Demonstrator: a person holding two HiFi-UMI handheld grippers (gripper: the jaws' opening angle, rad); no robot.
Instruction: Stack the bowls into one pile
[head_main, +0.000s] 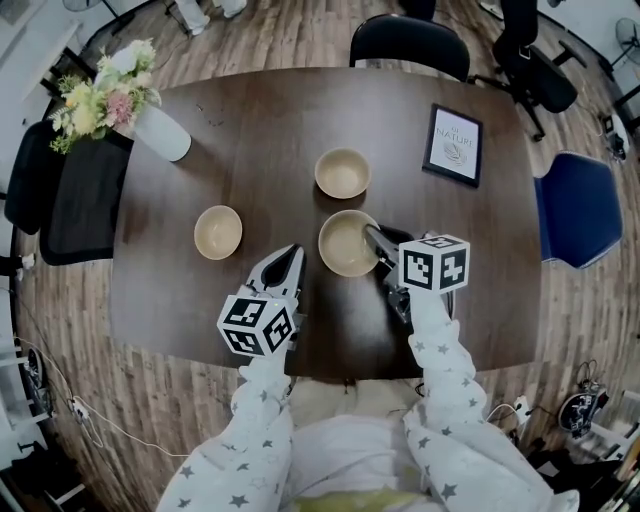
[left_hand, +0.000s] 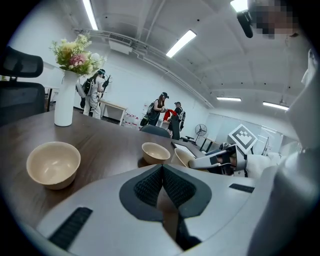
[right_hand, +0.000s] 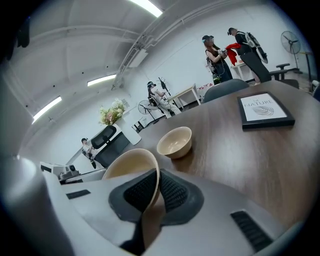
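Clamping nearest bowl (head_main: 343, 245) rim: right claw (head_main: 373, 237) | left claw (head_main: 288, 256): pressed together, empty | far bowl (head_main: 342, 172), left bowl (head_main: 217, 231): apart on table (head_main: 250, 130)

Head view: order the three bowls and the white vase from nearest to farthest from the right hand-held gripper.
1. near bowl, in front of the person, its rim clamped in the right hand-held gripper.
2. centre bowl, just beyond it, mid-table.
3. left bowl, off to the left.
4. white vase, far left corner.
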